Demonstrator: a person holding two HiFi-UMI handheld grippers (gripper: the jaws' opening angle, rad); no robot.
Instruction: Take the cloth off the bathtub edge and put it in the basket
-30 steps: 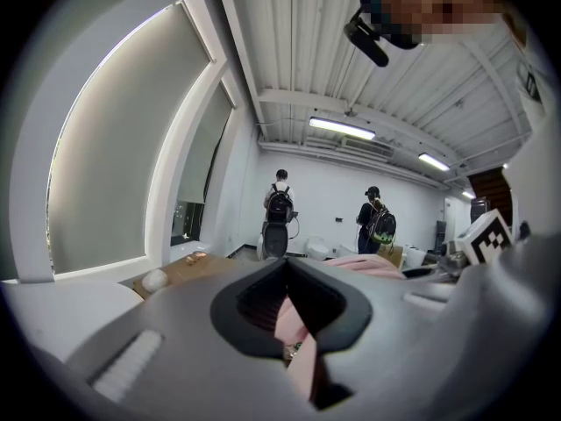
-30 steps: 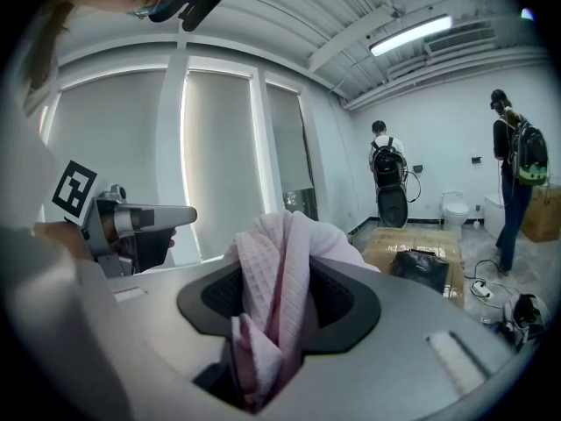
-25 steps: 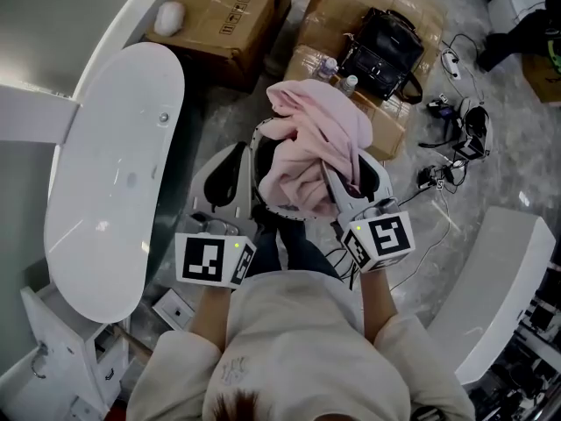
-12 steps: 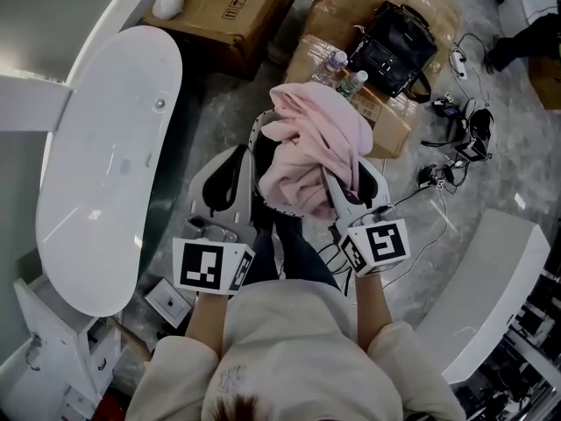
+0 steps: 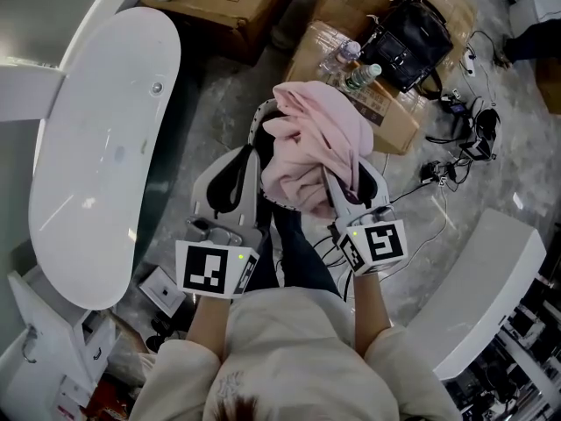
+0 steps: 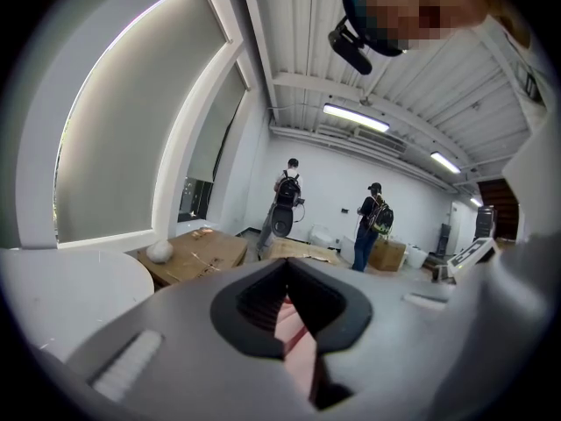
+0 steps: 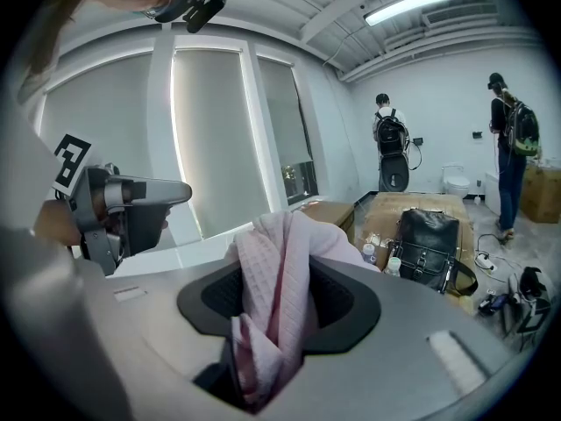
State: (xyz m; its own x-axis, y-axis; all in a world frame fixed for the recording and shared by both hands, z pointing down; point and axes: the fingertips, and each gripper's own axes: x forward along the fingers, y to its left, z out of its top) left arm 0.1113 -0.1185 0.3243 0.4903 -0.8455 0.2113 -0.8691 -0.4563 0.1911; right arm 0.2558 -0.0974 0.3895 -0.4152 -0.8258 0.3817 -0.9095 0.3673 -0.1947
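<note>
Right claw (image 5: 355,181): pinching the cloth (image 5: 311,143) — a thick fold of pink waffle-weave fabric fills the gap between its jaws and spills up over their tips.
Left claw (image 5: 235,172): jaws drawn nearly together, leaving only a slim slit. A strip of pink shows in that slit, but it cannot be told whether it is gripped or merely lies beyond.
Cloth: bunched in a loose heap between the two claws, against the inner side of each, and well apart from the bathtub edge.
Basket (image 5: 259,123): directly beneath the heap, just ahead of both claws. Only a dark patch of its inside and its dotted white rim peek out on the left claw's side. The fabric hides whether the cloth's underside already rests in it.
Bathtub (image 5: 96,147): white and oval, off to the outer side of the left claw.
Cardboard boxes (image 5: 390,117): on the floor ahead of the claws, beyond the basket.
Bottles (image 5: 361,75): two plastic ones on a box ahead of the right claw.
Black bag (image 5: 410,32): farther ahead of the right claw, lying on a box just past the bottles.
Cables (image 5: 456,139): tangled on the floor to the outer side of the right claw.
People (image 6: 287,196): two, each wearing a backpack — standing far ahead of the left claw near a white wall.
</note>
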